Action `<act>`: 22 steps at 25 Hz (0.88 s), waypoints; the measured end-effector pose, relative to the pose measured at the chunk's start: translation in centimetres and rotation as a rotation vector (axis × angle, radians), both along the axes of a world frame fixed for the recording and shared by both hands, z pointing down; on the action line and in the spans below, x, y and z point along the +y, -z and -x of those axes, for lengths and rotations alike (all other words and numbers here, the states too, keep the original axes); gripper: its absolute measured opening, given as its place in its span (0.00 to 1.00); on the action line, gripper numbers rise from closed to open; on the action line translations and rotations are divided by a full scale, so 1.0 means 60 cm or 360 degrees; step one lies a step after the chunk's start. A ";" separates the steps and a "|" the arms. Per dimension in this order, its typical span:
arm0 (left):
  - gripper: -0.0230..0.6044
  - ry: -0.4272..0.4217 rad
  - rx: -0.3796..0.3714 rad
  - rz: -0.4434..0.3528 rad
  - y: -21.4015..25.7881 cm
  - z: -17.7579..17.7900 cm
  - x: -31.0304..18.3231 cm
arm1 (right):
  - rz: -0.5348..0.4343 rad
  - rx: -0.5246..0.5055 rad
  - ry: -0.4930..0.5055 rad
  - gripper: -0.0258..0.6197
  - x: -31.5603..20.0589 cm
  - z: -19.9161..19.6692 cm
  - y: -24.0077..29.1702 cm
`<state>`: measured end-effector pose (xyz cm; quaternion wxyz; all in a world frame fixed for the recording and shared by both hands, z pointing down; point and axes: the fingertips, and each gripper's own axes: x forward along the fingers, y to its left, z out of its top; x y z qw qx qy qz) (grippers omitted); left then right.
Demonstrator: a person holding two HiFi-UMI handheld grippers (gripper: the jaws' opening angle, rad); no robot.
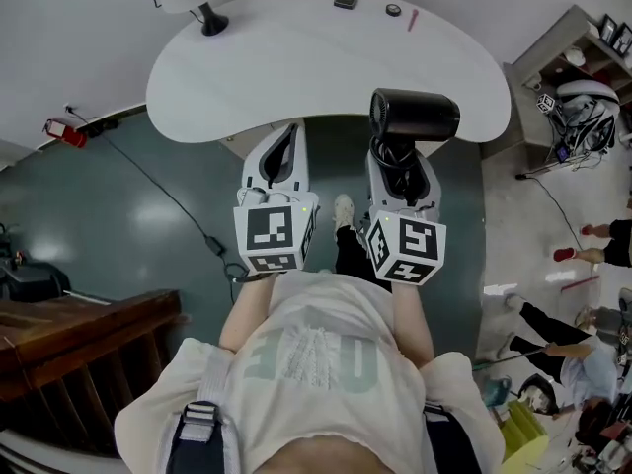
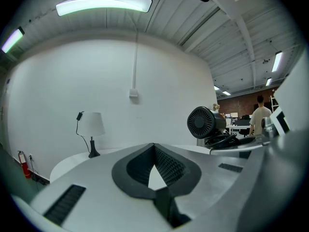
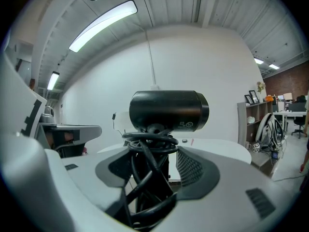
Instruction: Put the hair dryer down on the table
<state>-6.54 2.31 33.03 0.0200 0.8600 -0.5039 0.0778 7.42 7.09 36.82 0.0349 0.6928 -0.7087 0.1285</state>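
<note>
Currently in hand: the carry step. The hair dryer (image 1: 415,117) is held up at the table (image 1: 296,57) and is not yet set down.
Right gripper (image 1: 400,174): clamped on the dryer's handle, with the wound cord (image 3: 147,144) caught between the pads. The barrel stands above the jaws and lies crosswise.
Left gripper (image 1: 286,151): pads meet at the tips with nothing between them. It is held beside the right gripper, apart from the dryer.
Dryer location: in the air by the table's near edge, with no contact with the top visible.
Next move (judgement): advance over a bare part of the top, lower until the body rests, then part the pads. Keep well apart from the lamp (image 1: 210,20) and the small items at the far edge.
Risk (judgement): cord loops may snag on the pads at release.
Writing: the barrel carries a pale label with print too small to read. The marker cube (image 1: 407,248) shows square patterns only. The shirt lettering cannot be read with confidence.
</note>
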 end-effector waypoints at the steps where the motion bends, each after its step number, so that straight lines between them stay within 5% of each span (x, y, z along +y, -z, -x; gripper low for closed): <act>1: 0.05 0.0017 -0.0007 -0.0001 0.001 -0.006 -0.022 | 0.0003 -0.0007 0.0013 0.44 -0.022 -0.006 -0.001; 12: 0.05 0.0174 -0.0018 -0.0008 0.024 -0.073 -0.228 | 0.0061 -0.0029 0.0159 0.44 -0.237 -0.082 0.002; 22: 0.05 0.0297 -0.0048 -0.0013 0.035 -0.089 -0.318 | 0.0051 -0.0095 0.0252 0.44 -0.348 -0.101 0.002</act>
